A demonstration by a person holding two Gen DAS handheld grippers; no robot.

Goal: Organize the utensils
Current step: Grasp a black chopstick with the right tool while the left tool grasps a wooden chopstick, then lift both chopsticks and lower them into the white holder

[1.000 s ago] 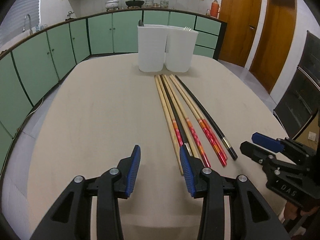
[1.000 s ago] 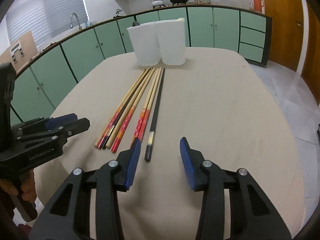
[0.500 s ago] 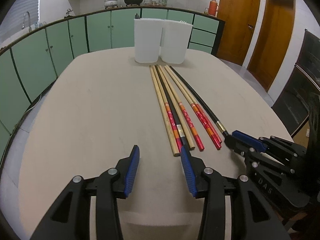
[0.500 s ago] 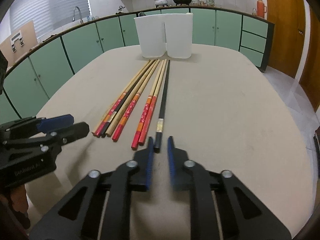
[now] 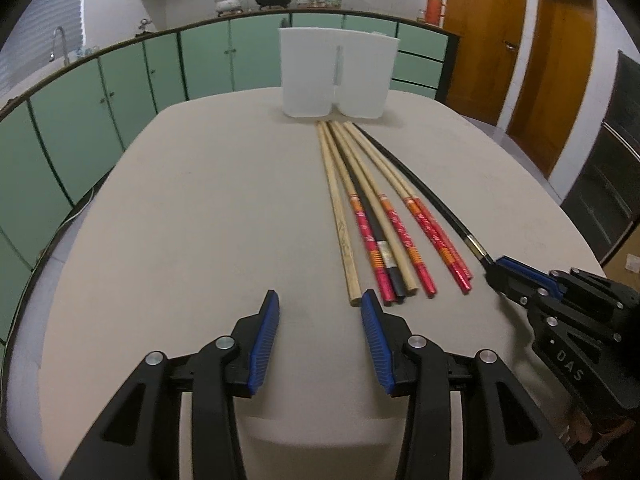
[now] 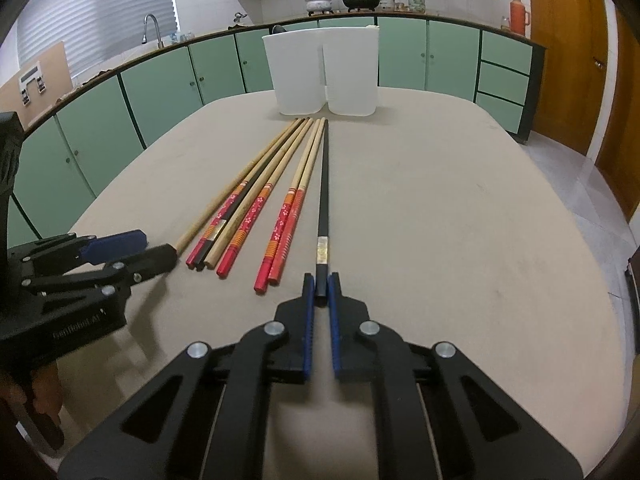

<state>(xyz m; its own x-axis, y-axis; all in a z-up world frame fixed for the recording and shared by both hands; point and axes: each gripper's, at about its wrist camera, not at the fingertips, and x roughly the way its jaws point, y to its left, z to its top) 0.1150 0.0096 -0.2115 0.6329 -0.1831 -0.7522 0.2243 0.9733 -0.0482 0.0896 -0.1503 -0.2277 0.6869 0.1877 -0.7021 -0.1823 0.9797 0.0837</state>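
Several chopsticks [image 5: 380, 216] lie side by side on the beige table, pointing at a white two-compartment holder [image 5: 336, 74] at the far end. They also show in the right wrist view [image 6: 256, 204], as does the holder [image 6: 322, 72]. My right gripper [image 6: 321, 285] is shut on the near end of the black chopstick [image 6: 324, 184], the rightmost one, which still lies on the table. In the left wrist view the right gripper [image 5: 500, 270] sits on that chopstick [image 5: 432, 200]. My left gripper [image 5: 320, 312] is open and empty, just short of the near ends of the leftmost chopsticks.
The table [image 5: 180, 220] has rounded edges. Green kitchen cabinets [image 5: 120, 80] curve behind it, with wooden doors [image 5: 484, 36] at the right. The left gripper's body [image 6: 80, 264] shows at the left of the right wrist view.
My right gripper moved forward to the black chopstick's end and closed on it. My left gripper stayed open and drew back slightly from the chopsticks.
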